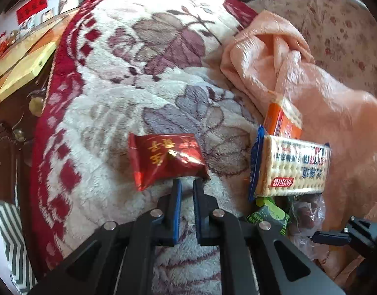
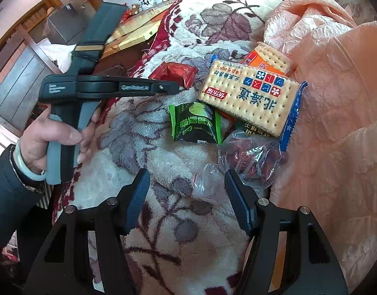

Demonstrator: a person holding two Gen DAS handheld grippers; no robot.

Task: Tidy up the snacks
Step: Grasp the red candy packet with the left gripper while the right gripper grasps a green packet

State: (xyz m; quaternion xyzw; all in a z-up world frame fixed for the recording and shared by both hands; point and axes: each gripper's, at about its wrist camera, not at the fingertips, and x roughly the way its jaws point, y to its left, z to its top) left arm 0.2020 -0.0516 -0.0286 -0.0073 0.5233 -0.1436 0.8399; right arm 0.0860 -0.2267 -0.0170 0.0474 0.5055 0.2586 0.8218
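A red snack packet (image 1: 165, 158) lies on the floral fleece blanket (image 1: 139, 73); my left gripper (image 1: 187, 182) has its jaws nearly closed, tips at the packet's near edge. In the right wrist view the left gripper (image 2: 180, 88) touches the red packet (image 2: 175, 72). A large cracker pack (image 2: 250, 98) with a blue end lies over an orange cracker pack (image 2: 264, 61). A green packet (image 2: 196, 125) and a clear bag of red dates (image 2: 250, 157) lie near my open, empty right gripper (image 2: 188, 184).
A peach quilt (image 2: 336, 98) bunches up on the right. A wooden cabinet with glass top (image 1: 23, 56) stands left of the bed. The right gripper's tip (image 1: 336, 237) shows at the lower right of the left wrist view.
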